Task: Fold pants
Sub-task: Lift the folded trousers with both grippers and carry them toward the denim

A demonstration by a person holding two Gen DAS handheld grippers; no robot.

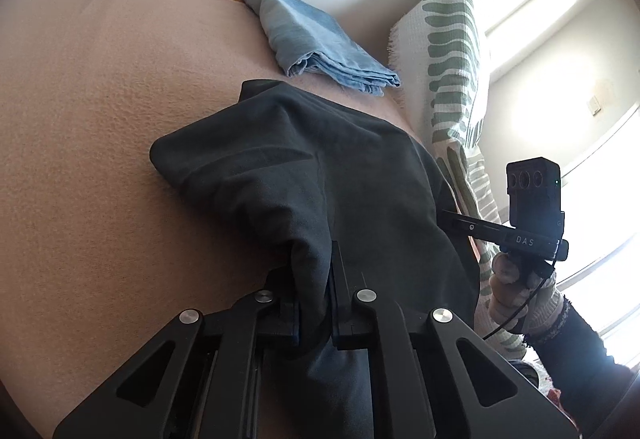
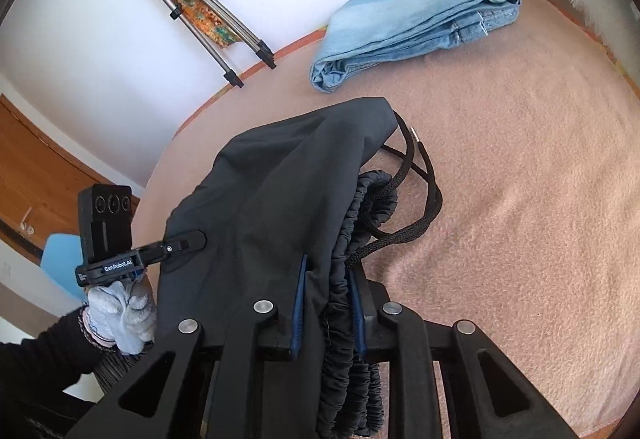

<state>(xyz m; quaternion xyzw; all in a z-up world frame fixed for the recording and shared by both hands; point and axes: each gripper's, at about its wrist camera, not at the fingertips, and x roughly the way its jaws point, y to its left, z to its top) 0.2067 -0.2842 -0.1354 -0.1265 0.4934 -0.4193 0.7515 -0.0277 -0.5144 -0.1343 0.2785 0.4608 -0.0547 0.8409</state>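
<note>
While 2 grippers pinch 1 dark pants [image 1: 320, 175], 1 folded jeans [image 1: 320, 39] lies apart.

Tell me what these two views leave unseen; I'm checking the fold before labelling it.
- Dark pants: their near part leaves the bottom edge in both wrist views, so legs and hems are unseen.
- Right gripper: its pads clamp the elastic waistband; the layers pinched between them are hidden.
- Left gripper: bunched fabric covers its pads.
- Folded jeans: underside hidden against the blanket.
</note>
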